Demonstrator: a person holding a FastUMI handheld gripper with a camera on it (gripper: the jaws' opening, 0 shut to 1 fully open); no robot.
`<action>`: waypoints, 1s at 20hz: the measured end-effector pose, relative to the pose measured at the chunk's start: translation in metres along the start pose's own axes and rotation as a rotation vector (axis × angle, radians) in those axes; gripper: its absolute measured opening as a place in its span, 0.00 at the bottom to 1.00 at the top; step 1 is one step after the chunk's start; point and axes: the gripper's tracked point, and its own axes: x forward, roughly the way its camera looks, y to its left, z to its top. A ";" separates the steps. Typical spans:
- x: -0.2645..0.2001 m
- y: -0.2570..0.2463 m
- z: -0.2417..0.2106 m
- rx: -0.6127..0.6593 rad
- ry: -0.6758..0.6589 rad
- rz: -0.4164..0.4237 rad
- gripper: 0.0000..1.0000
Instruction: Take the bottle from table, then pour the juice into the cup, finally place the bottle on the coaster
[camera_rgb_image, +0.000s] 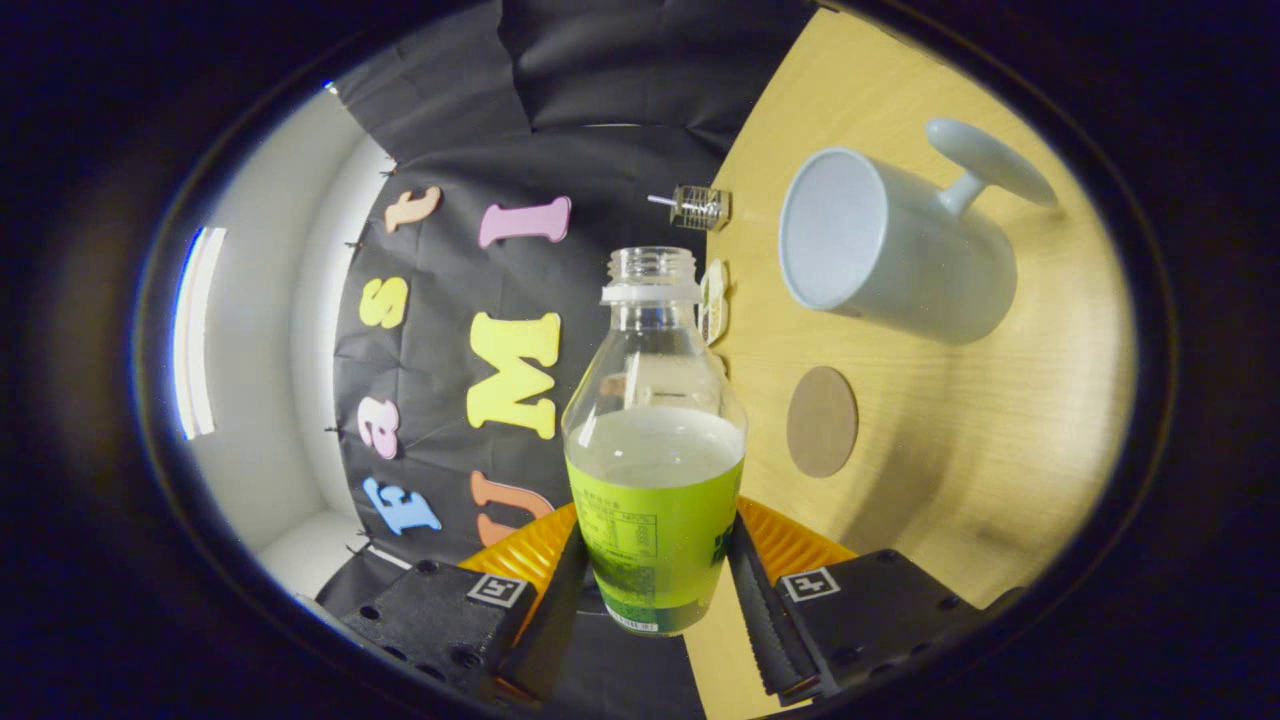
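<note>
My gripper (655, 585) is shut on a clear plastic bottle (655, 440) with a green label, both fingers pressing its lower body. The bottle has no cap and holds pale juice up to about the top of the label. The view is rolled sideways, so the wooden table (950, 450) stands to the right of the bottle. A white cup (890, 245) with a handle sits on the table beyond the bottle's neck, its open mouth facing the bottle. A round brown coaster (822, 421) lies on the table between the cup and my fingers.
A small clear glass jar (698, 206) and a small patterned item (714, 300) sit at the table's far edge by the black cloth wall. A white booth wall with a light strip (197, 330) stands beyond the cloth.
</note>
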 end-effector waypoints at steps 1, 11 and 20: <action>-0.001 0.000 0.001 0.024 -0.002 0.001 0.77; -0.002 0.006 0.001 0.187 0.026 0.007 0.77; -0.001 0.014 0.009 0.285 0.031 0.037 0.77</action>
